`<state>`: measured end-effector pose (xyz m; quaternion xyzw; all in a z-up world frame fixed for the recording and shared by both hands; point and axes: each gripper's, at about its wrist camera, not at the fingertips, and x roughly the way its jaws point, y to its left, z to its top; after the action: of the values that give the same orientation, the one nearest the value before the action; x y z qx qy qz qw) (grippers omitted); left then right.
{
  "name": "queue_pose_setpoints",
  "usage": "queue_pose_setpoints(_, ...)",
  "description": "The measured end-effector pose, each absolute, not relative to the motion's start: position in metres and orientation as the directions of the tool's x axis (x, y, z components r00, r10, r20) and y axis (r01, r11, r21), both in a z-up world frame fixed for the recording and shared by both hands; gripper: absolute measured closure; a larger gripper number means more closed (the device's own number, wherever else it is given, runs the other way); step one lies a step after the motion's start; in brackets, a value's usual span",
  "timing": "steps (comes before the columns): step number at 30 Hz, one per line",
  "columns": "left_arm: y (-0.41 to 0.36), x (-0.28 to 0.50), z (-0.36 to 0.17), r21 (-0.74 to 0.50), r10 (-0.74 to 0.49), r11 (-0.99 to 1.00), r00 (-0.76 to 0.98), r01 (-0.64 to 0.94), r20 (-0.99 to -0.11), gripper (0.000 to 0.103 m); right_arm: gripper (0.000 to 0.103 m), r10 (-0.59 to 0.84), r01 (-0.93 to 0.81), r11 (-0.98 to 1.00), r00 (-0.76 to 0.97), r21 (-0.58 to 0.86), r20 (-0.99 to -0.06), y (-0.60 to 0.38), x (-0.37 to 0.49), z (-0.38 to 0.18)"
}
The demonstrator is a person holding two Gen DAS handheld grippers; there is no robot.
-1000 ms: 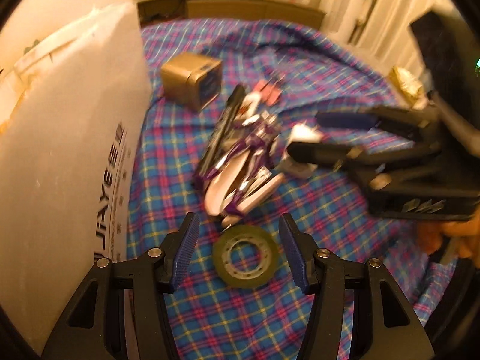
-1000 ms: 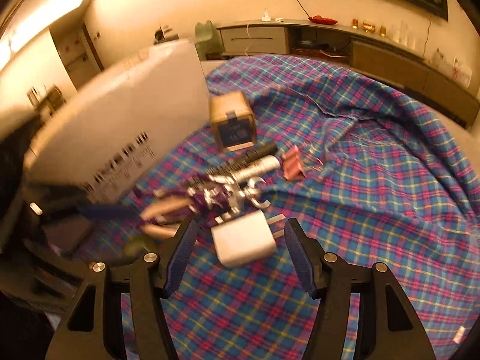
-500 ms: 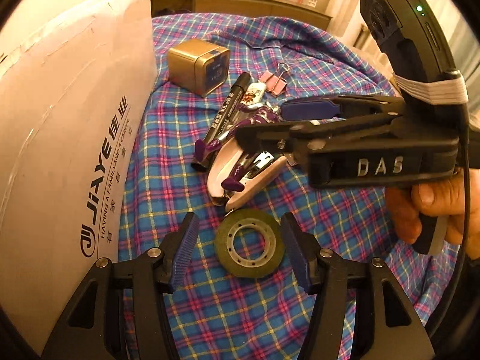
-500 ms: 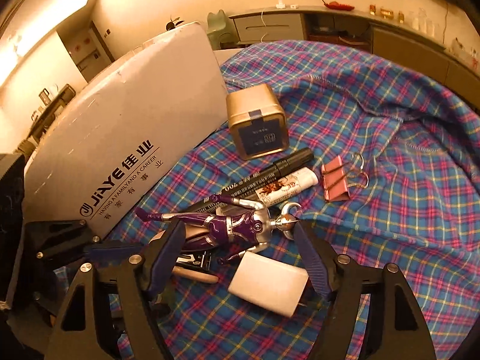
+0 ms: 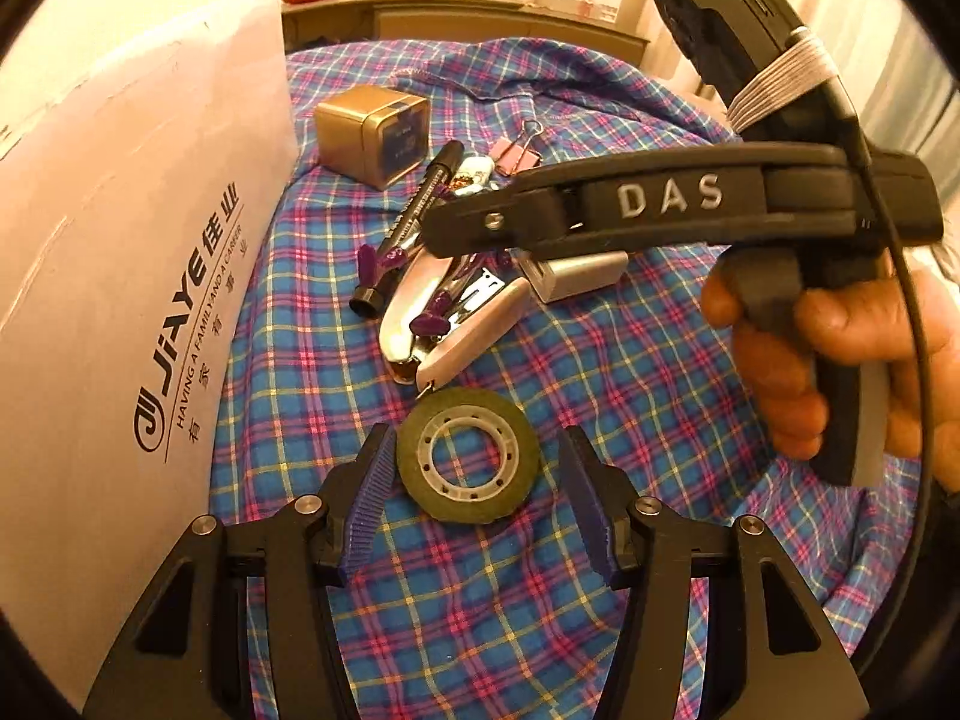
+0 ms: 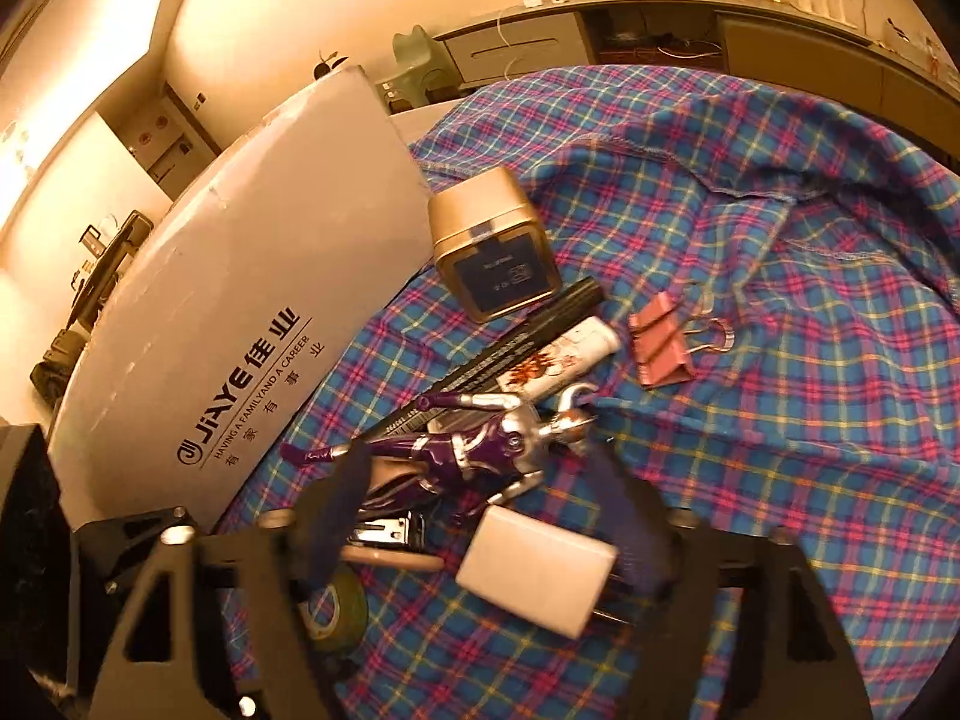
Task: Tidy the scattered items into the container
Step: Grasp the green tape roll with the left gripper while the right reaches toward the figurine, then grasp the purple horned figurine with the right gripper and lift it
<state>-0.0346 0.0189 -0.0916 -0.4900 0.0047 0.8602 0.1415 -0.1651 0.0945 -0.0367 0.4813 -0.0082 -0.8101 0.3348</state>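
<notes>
From the left wrist view, the left gripper [image 5: 477, 495] has its blue ribbed fingers apart, straddling a flat roll of olive-green tape with a clear plastic core [image 5: 467, 456]; the left pad looks to be just at the roll's edge, the right pad stands clear of it, so nothing is gripped yet. Beyond the tape roll lies the heap on the blue and pink plaid cloth [image 5: 600, 408]: a pale pink stapler [image 5: 456, 324] touching the roll's far edge, a black marker pen [image 5: 414, 222] further on, a small white charger block [image 5: 576, 276] to the right of the stapler, a gold square tin with a dark label [image 5: 375, 135] and a pink binder clip [image 5: 516, 150] furthest off. The large white cardboard box printed JIAYE [image 5: 120, 276] stands left of the tape roll. The right gripper crosses above the heap, its fingertips hidden here

From the right wrist view, the right gripper [image 6: 498, 516] is blurred, its fingers spread either side of the charger block and the purple and silver toy figure [image 6: 456, 450], closed on neither. The tape roll sits at lower left, the box beyond it on the left

As a judgement, the tidying has barely started: every item seen lies on the cloth outside the box, whose inside is not visible
</notes>
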Motion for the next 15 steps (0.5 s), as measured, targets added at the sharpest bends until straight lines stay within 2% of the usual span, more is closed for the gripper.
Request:
queue_pose_setpoints(1, 0.018, -0.035, -0.092, -0.133, 0.237, -0.962, -0.482, -0.24, -0.843, 0.044, 0.023, -0.541, 0.537, -0.78, -0.319, 0.322, -0.778, 0.092, -0.163, -0.035)
queue_pose_setpoints(2, 0.017, -0.036, -0.091, -0.136, 0.234, -0.964, -0.485, -0.23, -0.843, 0.045, 0.033, -0.543, 0.539, -0.777, -0.31, 0.326, -0.78, 0.091, -0.162, -0.033)
queue_pose_setpoints(3, 0.015, -0.037, -0.091, -0.142, 0.235, -0.965, -0.488, -0.22, -0.841, 0.047, 0.052, -0.577, 0.536, -0.759, -0.291, 0.369, -0.763, 0.093, -0.162, -0.03)
queue_pose_setpoints(5, 0.015, -0.039, -0.092, -0.124, 0.214, -0.97, -0.501, -0.207, -0.838, 0.053, 0.057, -0.564, 0.532, -0.769, -0.304, 0.355, -0.768, 0.095, -0.16, -0.024)
queue_pose_setpoints(8, 0.015, -0.037, -0.092, -0.12, 0.212, -0.971, -0.511, -0.207, -0.833, 0.053, 0.062, -0.556, 0.531, -0.777, -0.327, 0.339, -0.764, 0.098, -0.158, -0.015)
queue_pose_setpoints(10, 0.015, -0.036, -0.092, -0.114, 0.209, -0.971, -0.514, -0.211, -0.832, 0.054, 0.068, -0.562, 0.532, -0.774, -0.329, 0.342, -0.759, 0.101, -0.157, -0.01)
queue_pose_setpoints(11, 0.014, -0.036, -0.091, -0.116, 0.21, -0.971, -0.511, -0.209, -0.833, 0.054, 0.092, -0.556, 0.529, -0.779, -0.33, 0.338, -0.763, 0.102, -0.157, -0.008)
queue_pose_setpoints(12, 0.012, -0.035, -0.091, -0.12, 0.21, -0.972, -0.511, -0.205, -0.834, 0.054, 0.1, -0.546, 0.524, -0.784, -0.328, 0.332, -0.771, 0.101, -0.158, -0.009)
queue_pose_setpoints(15, 0.005, -0.035, -0.09, -0.132, 0.214, -0.972, -0.511, -0.193, -0.833, 0.054, 0.1, -0.568, 0.515, -0.772, -0.296, 0.373, -0.768, 0.104, -0.157, -0.014)
